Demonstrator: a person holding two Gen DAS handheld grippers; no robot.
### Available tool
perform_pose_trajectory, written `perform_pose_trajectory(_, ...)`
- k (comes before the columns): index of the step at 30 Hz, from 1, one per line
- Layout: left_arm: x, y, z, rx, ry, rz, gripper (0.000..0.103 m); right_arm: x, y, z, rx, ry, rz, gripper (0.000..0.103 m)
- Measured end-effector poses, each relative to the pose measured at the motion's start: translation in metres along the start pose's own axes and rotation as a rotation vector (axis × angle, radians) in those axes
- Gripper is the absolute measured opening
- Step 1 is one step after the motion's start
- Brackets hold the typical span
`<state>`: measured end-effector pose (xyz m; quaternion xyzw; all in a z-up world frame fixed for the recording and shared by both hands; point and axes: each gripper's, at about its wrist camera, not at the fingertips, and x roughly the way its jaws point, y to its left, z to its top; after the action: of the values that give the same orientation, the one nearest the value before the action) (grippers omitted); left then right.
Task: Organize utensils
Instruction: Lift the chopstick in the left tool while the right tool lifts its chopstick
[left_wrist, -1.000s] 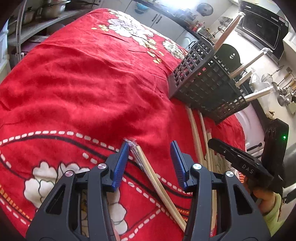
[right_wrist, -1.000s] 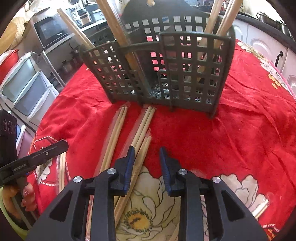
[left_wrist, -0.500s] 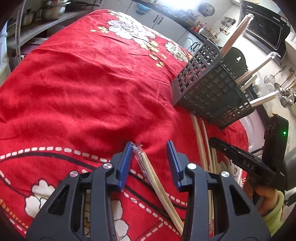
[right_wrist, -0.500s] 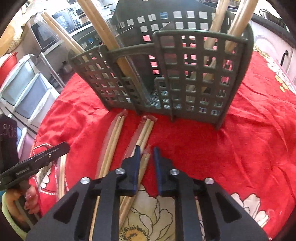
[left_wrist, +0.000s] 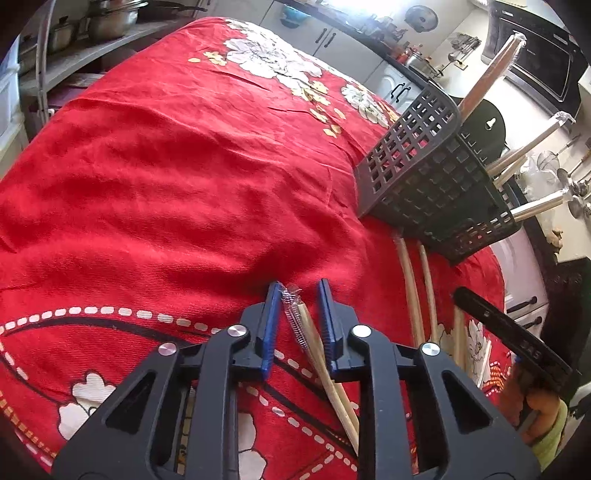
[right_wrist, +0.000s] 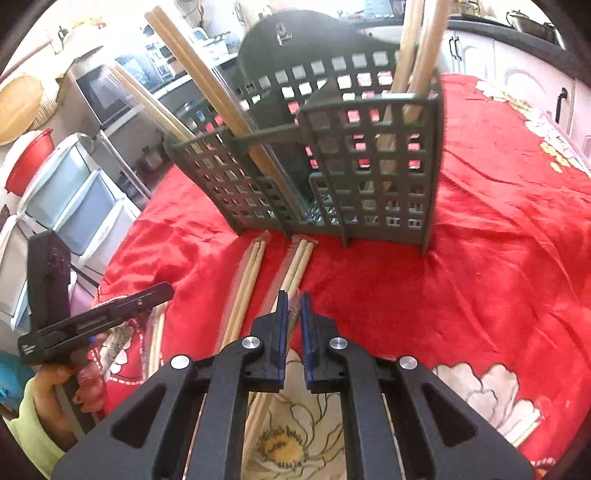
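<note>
Straddling a plastic-wrapped chopstick pair (left_wrist: 310, 343) on the red floral cloth (left_wrist: 166, 177), left tool (left_wrist: 297, 314) has its blue pads spread, one either side of the wrapper tip, neither pad clearly touching it. The pair lies flat on the worktop, running back under the tool body.

Right tool (right_wrist: 291, 314): pads drawn nearly together around the near end of another wrapped pair (right_wrist: 297, 264). Only a thin gap shows; the wrapper sits between the pads, so it reads as a pinch. That pair's far tips lie just in front of the dark grid-walled utensil basket (right_wrist: 369, 166). A second loose pair (right_wrist: 247, 284) lies just beside it to the left, also on the cloth.

Basket stands upright on the cloth, divided into compartments. Long wrapped chopsticks (right_wrist: 207, 85) lean out of its left part; others (right_wrist: 413, 59) stand in the right rear part.

Left-wrist view shows the same basket (left_wrist: 424, 177) far right, with two pale sticks (left_wrist: 410, 291) on the cloth below it.
</note>
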<state>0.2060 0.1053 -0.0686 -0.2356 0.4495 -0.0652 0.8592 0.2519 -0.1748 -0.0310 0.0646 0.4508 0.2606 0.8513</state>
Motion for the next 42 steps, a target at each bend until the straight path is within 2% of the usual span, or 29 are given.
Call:
perform_pose_trajectory(5,-0.001,0.003,0.0,-0.014,-0.004,-0.004,0.006,-0.024,0.002,-0.004,0.007,-0.054,-0.001,0.007)
perform_pose_trajectory(11,-0.021,-0.008,-0.004,0.0,-0.042,-0.077,0.005,-0.05,0.008,-0.003,0.002,-0.121,-0.002,0.006)
perform_pose_trajectory(24,-0.088,-0.067,-0.001,0.131,-0.188,-0.193,0.004,-0.104,0.023,-0.005,-0.019,-0.269,0.018,0.006)
perform_pose_trajectory(35,-0.111,-0.108,0.008,0.206,-0.239,-0.238,0.004,-0.152,0.03,-0.005,-0.045,-0.412,0.011,0.005)
perform_pose_trajectory(42,-0.122,-0.13,0.016,0.252,-0.269,-0.261,0.004,-0.171,0.028,-0.005,-0.041,-0.474,0.004,0.005)
